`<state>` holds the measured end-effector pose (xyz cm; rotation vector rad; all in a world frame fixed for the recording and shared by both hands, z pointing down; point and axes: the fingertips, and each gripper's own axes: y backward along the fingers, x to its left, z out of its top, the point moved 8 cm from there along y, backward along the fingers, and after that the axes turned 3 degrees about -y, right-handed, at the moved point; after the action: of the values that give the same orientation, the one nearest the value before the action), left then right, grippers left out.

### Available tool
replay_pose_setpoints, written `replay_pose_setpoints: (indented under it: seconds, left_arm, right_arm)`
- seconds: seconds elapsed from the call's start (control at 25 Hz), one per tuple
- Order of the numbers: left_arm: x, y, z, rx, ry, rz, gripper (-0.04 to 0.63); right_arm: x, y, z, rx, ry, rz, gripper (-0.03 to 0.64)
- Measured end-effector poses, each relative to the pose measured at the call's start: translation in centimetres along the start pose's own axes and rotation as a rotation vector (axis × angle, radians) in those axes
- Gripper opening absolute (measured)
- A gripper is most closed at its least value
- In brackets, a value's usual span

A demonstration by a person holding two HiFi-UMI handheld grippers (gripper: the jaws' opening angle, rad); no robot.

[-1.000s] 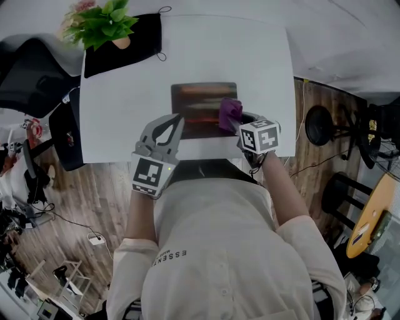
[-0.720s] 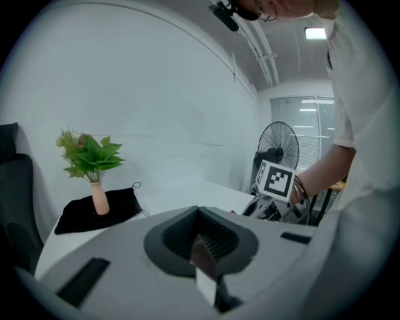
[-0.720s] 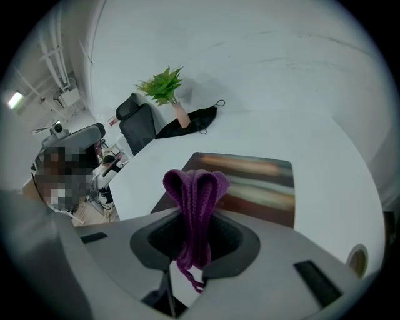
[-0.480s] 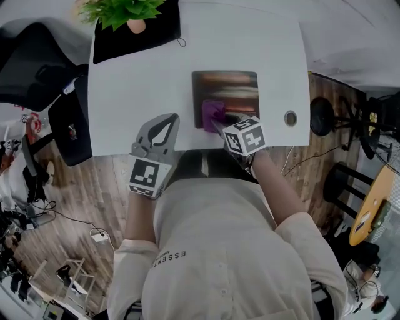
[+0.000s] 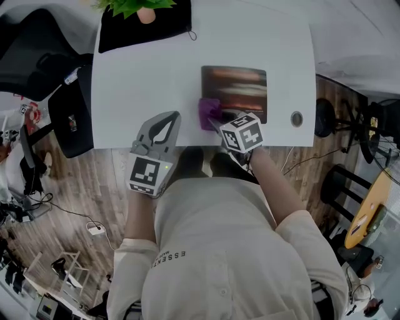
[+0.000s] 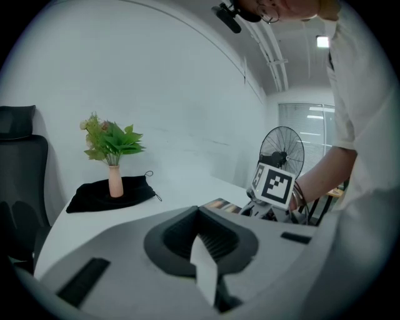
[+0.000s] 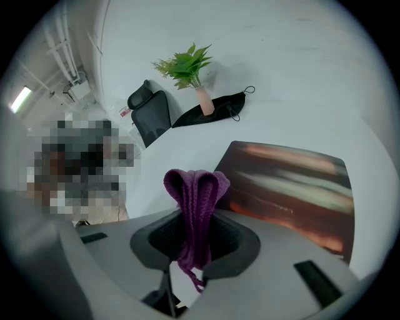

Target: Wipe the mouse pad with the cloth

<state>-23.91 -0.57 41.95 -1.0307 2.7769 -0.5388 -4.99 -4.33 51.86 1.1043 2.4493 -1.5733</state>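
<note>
The mouse pad (image 5: 234, 94), dark with orange streaks, lies on the white table (image 5: 144, 87) near its front edge. A purple cloth (image 5: 209, 112) rests at the pad's front left corner, half over the pad's edge. My right gripper (image 5: 217, 120) is shut on the cloth; in the right gripper view the cloth (image 7: 195, 194) stands bunched up between the jaws, with the pad (image 7: 294, 181) just beyond to the right. My left gripper (image 5: 169, 120) hovers at the table's front edge, left of the pad, shut on nothing.
A potted plant (image 5: 140, 9) stands on a black pouch (image 5: 144, 31) at the table's back left. A round cable hole (image 5: 296, 119) sits at the front right. A black chair (image 5: 37, 56) stands to the left, a fan (image 6: 281, 153) and stools (image 5: 325, 115) to the right.
My right gripper has dragged the cloth leftward along the pad's front part, from its right edge to its left corner. The left gripper has stayed where it was.
</note>
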Motion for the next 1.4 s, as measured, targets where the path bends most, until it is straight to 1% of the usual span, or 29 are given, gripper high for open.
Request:
replay_pose_setpoints:
  seconds: [0.32, 0.56, 0.96, 1.4]
  left_arm:
    - [-1.0, -1.8, 0.4, 0.014, -0.006, 0.003, 0.002]
    - [-2.3, -3.6, 1.5, 0.008, -0.01, 0.011, 0.002]
    - [-6.8, -7.6, 3.3, 0.01, -0.037, -0.036, 0.002]
    - [-10.3, -10.8, 4.9, 0.005, -0.052, -0.045, 0.002]
  right_arm:
    - [-1.8, 0.5, -0.3, 0.0, -0.014, 0.026, 0.094]
    - [-4.5, 2.2, -1.3, -0.011, -0.038, 0.014, 0.094]
    - [-9.4, 5.8, -3.6, -0.029, -0.086, -0.005, 0.094]
    - [-14.4, 9.6, -6.2, -0.044, -0.129, -0.038, 0.094]
